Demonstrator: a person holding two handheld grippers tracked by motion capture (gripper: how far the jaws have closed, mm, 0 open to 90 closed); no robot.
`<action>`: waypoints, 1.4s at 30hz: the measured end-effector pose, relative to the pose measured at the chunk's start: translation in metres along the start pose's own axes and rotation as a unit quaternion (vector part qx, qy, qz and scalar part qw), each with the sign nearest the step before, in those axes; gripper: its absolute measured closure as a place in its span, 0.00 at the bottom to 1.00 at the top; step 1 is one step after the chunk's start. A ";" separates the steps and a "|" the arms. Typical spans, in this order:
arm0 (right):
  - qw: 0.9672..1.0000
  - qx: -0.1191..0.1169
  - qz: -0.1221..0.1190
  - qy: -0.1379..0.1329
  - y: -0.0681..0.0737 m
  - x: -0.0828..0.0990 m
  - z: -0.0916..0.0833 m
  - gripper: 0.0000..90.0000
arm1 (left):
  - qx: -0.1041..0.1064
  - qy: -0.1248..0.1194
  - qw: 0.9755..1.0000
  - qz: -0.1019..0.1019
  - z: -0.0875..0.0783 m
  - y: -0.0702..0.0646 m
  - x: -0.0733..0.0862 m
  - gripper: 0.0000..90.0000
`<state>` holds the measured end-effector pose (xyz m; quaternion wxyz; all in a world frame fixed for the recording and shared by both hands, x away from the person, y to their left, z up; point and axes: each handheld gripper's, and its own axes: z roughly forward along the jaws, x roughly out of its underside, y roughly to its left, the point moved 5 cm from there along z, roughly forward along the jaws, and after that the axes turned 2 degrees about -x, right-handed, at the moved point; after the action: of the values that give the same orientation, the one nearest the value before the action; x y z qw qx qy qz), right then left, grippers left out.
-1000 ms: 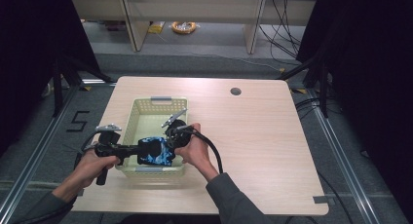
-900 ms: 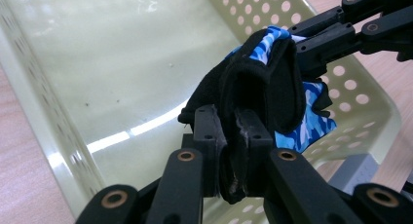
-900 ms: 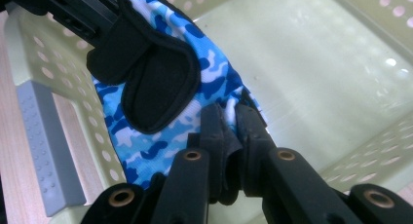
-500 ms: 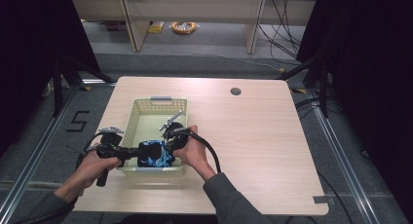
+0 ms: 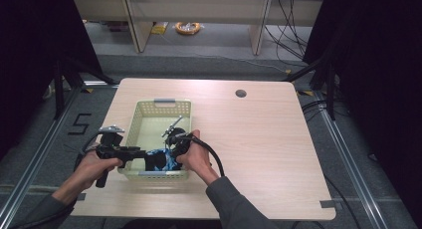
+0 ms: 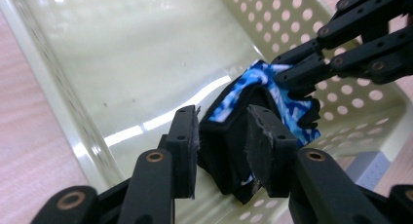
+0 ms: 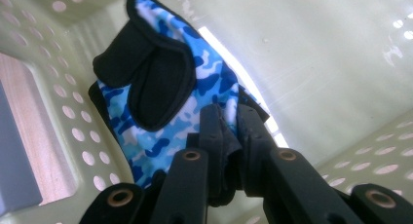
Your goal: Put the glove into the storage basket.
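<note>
The blue camouflage glove (image 5: 160,158) with black trim sits in the near end of the pale green perforated basket (image 5: 161,105), low and left of centre in the high view. Your right gripper (image 7: 229,131) has its 2 jaws pinched tight on the glove's black edge. Your left gripper (image 6: 221,136) has its jaws partly open, straddling a black fold of the glove without clearly pressing it. The basket's walls hem in both grippers. On the wooden table (image 5: 259,139), a round grommet hole (image 5: 241,93) lies upper right, well apart.
</note>
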<state>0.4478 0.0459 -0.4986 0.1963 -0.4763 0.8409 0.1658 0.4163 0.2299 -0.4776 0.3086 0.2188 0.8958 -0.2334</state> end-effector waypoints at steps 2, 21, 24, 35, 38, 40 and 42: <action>1.000 -0.001 0.009 0.002 -0.001 0.000 0.000 0.89 | 0.001 -0.023 1.000 -0.009 -0.004 -0.005 -0.005 0.66; 0.996 0.014 0.005 -0.083 -0.011 -0.001 -0.042 0.69 | 0.025 -0.043 0.999 0.006 -0.010 -0.037 -0.006 0.42; 0.996 0.014 0.009 -0.093 -0.012 0.004 -0.048 0.66 | 0.027 -0.047 0.999 0.004 -0.010 -0.041 -0.006 0.40; 0.991 0.019 0.027 -0.129 -0.018 0.027 -0.072 0.59 | 0.042 -0.055 0.998 0.011 -0.007 -0.060 -0.006 0.36; 0.990 0.022 0.019 -0.141 -0.021 0.034 -0.079 0.57 | 0.051 -0.056 0.997 0.014 -0.006 -0.065 -0.007 0.36; 0.989 0.026 0.040 -0.140 -0.022 0.040 -0.086 0.55 | 0.049 -0.055 0.997 0.019 -0.006 -0.068 -0.008 0.35; 0.986 0.029 0.053 -0.154 -0.024 0.046 -0.092 0.50 | 0.053 -0.054 0.997 0.020 -0.005 -0.070 -0.008 0.34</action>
<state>0.4310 -0.0425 -0.4429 0.3281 -0.3940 0.8290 0.2232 0.3821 0.1749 -0.4488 0.3492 0.2393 0.8596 -0.2860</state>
